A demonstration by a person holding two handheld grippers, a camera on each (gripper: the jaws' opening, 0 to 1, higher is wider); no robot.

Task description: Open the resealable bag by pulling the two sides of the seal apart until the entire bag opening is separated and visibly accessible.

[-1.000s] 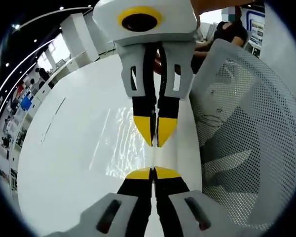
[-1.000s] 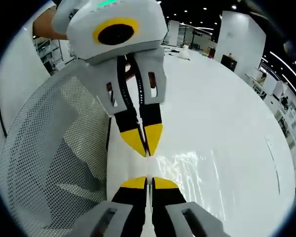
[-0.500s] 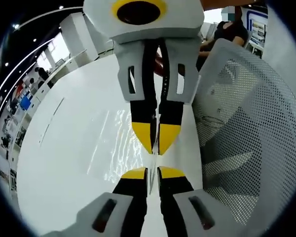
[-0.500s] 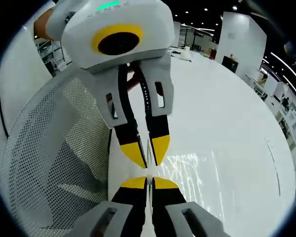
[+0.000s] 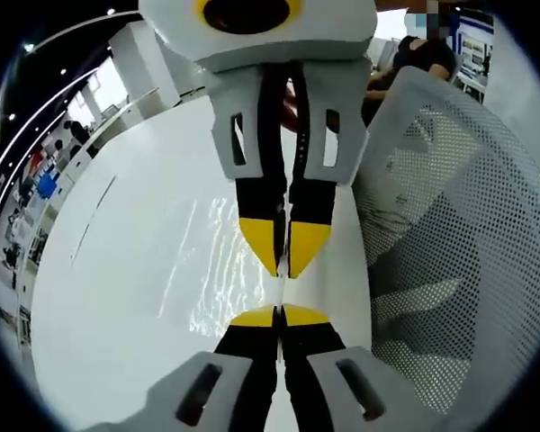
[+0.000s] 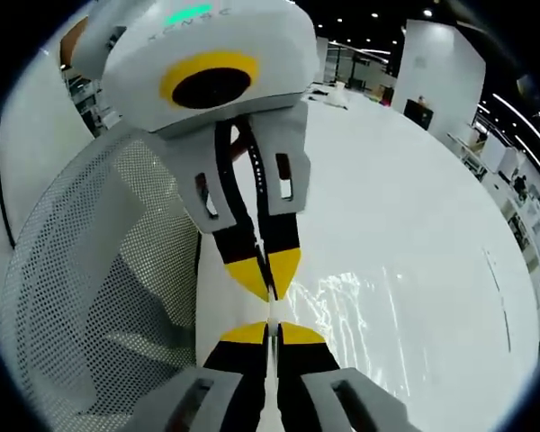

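Observation:
A clear resealable bag (image 5: pixel 218 263) hangs over the white table (image 5: pixel 117 297) and shows mostly as glints. In the right gripper view the bag (image 6: pixel 346 310) lies to the right of the jaws. My left gripper (image 5: pixel 279 316) rises from the bottom of its view, shut on the bag's thin top edge. My right gripper (image 5: pixel 283 263) comes down from above, tip to tip with it and also shut on that edge. In the right gripper view my right gripper (image 6: pixel 270 332) is at the bottom and the left gripper (image 6: pixel 270 277) hangs just above. The seal itself is edge-on and hard to make out.
A white mesh chair back (image 5: pixel 450 225) stands close on the right of the left gripper view; in the right gripper view the chair (image 6: pixel 90 270) is on the left. A person (image 5: pixel 418 54) sits far behind. The broad table (image 6: pixel 414 207) runs off into an open hall.
The two grippers have drawn a little closer, each looming larger in the other's view. The left jaws showed a slight gap half a second ago and are together again now.

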